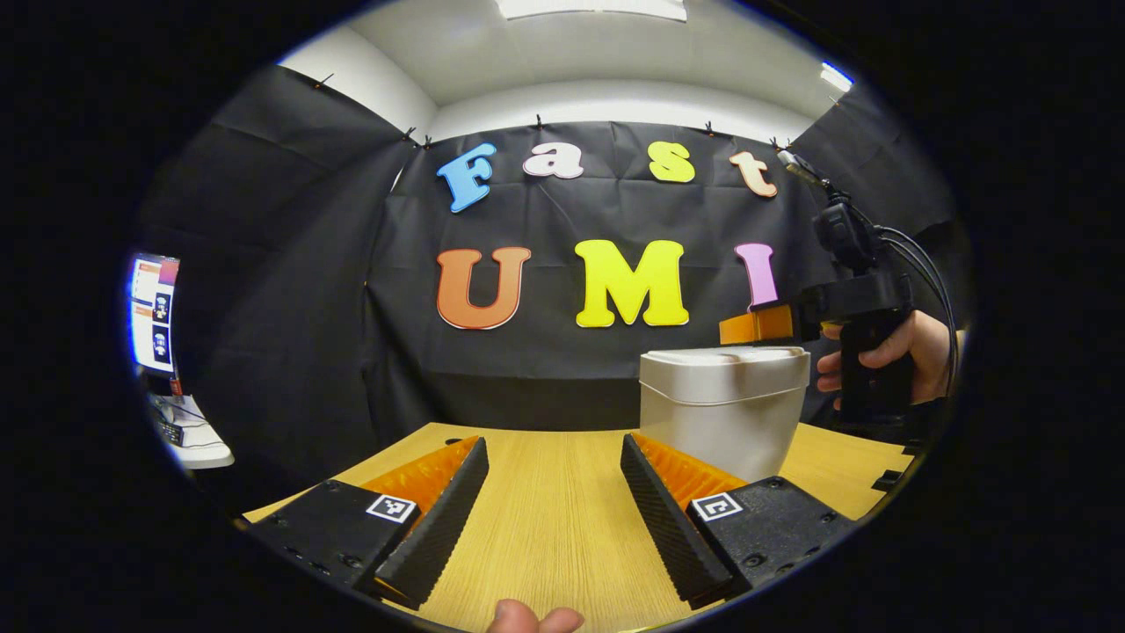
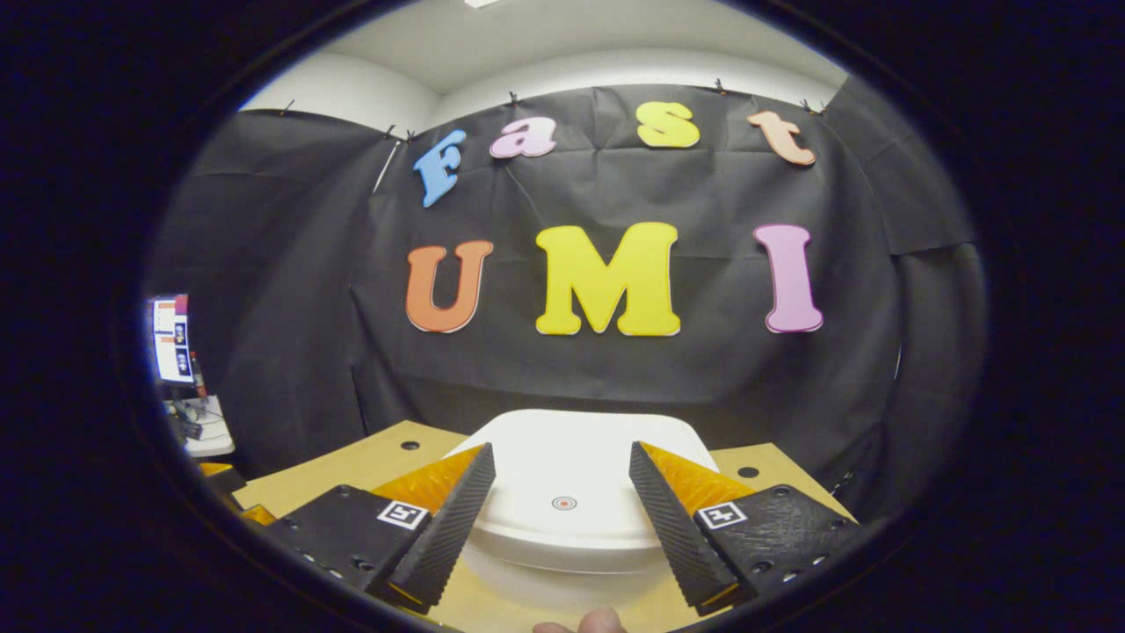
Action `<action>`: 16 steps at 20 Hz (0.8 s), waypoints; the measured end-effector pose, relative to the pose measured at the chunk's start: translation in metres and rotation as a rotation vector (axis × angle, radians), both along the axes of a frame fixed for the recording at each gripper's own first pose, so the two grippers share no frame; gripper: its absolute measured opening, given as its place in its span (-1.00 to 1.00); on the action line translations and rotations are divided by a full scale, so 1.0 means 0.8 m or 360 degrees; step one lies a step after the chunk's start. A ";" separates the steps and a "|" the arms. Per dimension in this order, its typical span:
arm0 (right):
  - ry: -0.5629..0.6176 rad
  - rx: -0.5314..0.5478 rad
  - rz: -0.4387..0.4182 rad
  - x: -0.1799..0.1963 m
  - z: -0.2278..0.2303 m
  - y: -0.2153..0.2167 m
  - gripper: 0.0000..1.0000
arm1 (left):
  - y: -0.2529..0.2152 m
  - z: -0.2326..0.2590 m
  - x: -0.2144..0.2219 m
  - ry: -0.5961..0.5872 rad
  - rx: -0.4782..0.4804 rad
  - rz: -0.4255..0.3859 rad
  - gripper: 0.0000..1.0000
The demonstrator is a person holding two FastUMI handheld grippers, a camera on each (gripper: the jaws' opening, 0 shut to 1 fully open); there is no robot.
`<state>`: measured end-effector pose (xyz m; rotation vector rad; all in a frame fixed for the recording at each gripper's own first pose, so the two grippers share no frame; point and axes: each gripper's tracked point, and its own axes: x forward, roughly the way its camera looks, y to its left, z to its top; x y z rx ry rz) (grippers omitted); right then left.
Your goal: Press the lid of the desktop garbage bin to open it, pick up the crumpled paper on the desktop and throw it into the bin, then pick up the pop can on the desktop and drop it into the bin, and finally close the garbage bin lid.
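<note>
The bin [image 1: 722, 406] stands toward the table's [image 1: 545, 519] far right edge, lid [image 2: 571, 479] down. The right gripper [image 2: 562, 505] hovers above it, fingers spread and empty; press straight onto the lid's centre mark [image 2: 563, 503]. The left gripper [image 1: 554, 510] idles, released

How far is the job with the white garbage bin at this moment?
Done: cannot tell; the white plastic garbage bin has its lid closed. In hand: the open right gripper hovers above the lid's red dot. Left: pressing, or nothing if already closed; paper and can unseen.
</note>
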<state>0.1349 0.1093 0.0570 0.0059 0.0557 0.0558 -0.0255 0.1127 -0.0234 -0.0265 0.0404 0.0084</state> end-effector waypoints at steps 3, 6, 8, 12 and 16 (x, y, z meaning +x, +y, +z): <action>-0.0090 -0.0043 -0.0018 -0.023 0.019 -0.017 0.89 | -0.009 -0.001 0.002 0.0015 -0.0004 -0.0013 0.95; -0.0185 -0.0064 -0.0051 -0.058 0.024 -0.043 0.91 | -0.010 -0.007 0.001 0.0047 0.0010 0.0014 0.95; -0.0267 -0.0015 -0.0095 -0.096 0.013 -0.064 0.90 | -0.014 -0.006 0.004 0.0044 0.0037 0.0023 0.95; -0.0303 -0.0046 -0.0301 -0.160 -0.053 -0.106 0.92 | -0.017 -0.006 0.004 0.0027 0.0024 0.0023 0.95; -0.0261 -0.0086 -0.0246 -0.205 -0.092 -0.092 0.93 | -0.014 -0.003 0.004 0.0015 0.0009 0.0039 0.95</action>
